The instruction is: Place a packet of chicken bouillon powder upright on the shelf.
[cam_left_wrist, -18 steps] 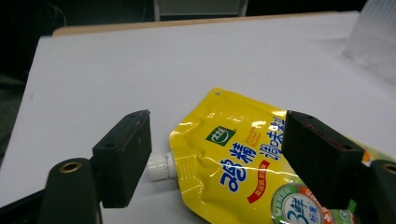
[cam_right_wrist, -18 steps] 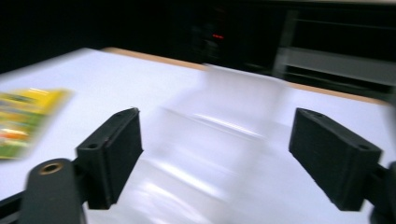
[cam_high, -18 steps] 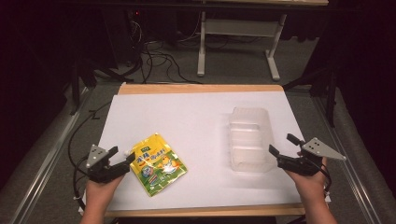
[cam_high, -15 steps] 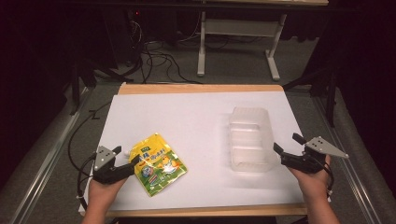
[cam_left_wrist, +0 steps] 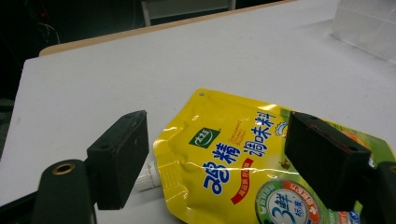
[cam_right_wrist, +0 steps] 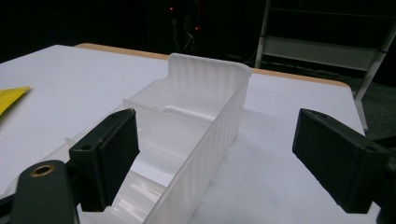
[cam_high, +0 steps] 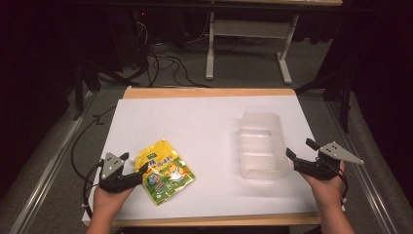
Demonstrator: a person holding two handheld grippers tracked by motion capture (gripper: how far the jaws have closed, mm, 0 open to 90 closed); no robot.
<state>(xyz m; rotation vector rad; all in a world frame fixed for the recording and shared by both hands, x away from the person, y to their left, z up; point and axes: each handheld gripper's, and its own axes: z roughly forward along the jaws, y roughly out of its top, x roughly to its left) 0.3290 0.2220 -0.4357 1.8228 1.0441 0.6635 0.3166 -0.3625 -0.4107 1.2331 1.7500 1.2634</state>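
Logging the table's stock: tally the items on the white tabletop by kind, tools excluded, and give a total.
Yellow spouted pouch: 1
Clear plastic bin: 1
Total: 2

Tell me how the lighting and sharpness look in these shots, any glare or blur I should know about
High view: the white table is brightly lit, the surroundings are nearly black, and the image is soft overall. Left gripper view: glare streaks cross the yellow pouch, its print is readable, and the near jaws are slightly blurred. Right gripper view: the translucent bin shows soft highlights, and the background is dark.
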